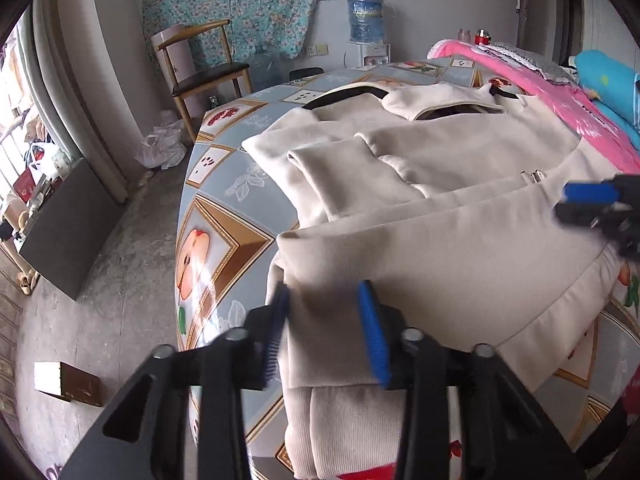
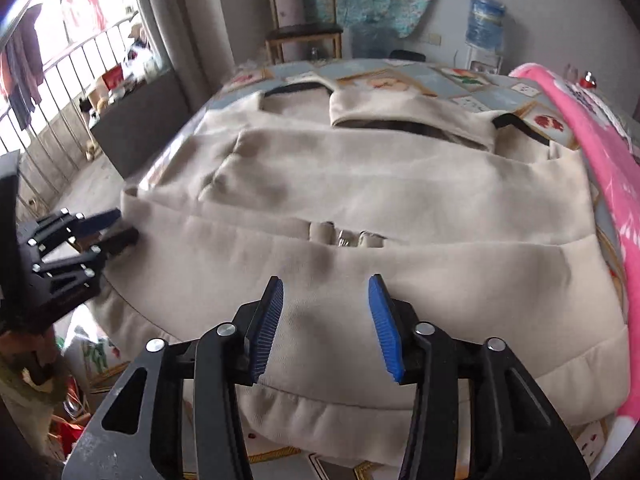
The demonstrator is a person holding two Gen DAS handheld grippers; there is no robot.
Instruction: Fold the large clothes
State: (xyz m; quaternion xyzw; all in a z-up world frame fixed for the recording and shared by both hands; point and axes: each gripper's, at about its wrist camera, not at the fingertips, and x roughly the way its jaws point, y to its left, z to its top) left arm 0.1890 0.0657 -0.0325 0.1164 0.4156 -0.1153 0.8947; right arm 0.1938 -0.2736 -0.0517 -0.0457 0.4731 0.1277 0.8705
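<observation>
A large cream hooded jacket [image 1: 440, 184] lies spread on the patterned table, its lower part folded up over the body; it also shows in the right wrist view [image 2: 360, 184]. My left gripper [image 1: 324, 332] is open, its blue pads astride the jacket's near left edge, fabric between them. It also shows at the left of the right wrist view [image 2: 114, 226]. My right gripper [image 2: 326, 324] is open just above the folded lower edge, near the middle. It also shows at the right edge of the left wrist view [image 1: 592, 200].
The table [image 1: 216, 216] has a fruit-patterned cloth. A pink quilt [image 2: 600, 184] lies along the right side. A wooden chair [image 1: 200, 68], a water dispenser [image 1: 366, 20] and a dark low cabinet [image 1: 68, 228] stand on the floor beyond.
</observation>
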